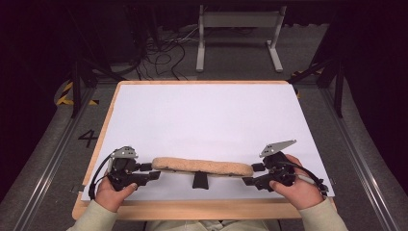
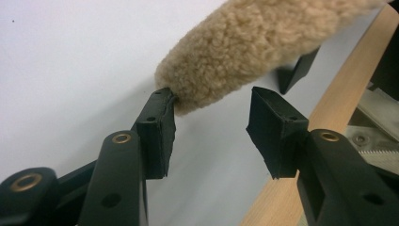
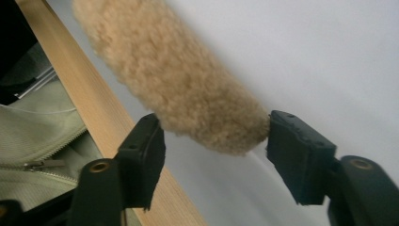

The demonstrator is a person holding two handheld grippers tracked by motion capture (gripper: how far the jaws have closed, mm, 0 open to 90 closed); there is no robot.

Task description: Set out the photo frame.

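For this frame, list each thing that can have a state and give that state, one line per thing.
fleece roll: lying level along the near edge of the table, its middle over a small black stand.
left gripper: open at the roll's left end; one pad touches the fleece, the other stands clear.
right gripper: open, jaws either side of the roll's right end, not pressing.
table: covered by a white sheet.

In the left gripper view, the far end of the fleecy tan roll (image 2: 263, 42) runs off the top right edge beyond the fingers (image 2: 157, 134). In the right gripper view it leaves the top edge, and whether the fingers (image 3: 301, 155) press its tip cannot be told. In the high view, a small black stand (image 1: 200, 180) is partly hidden under the roll.
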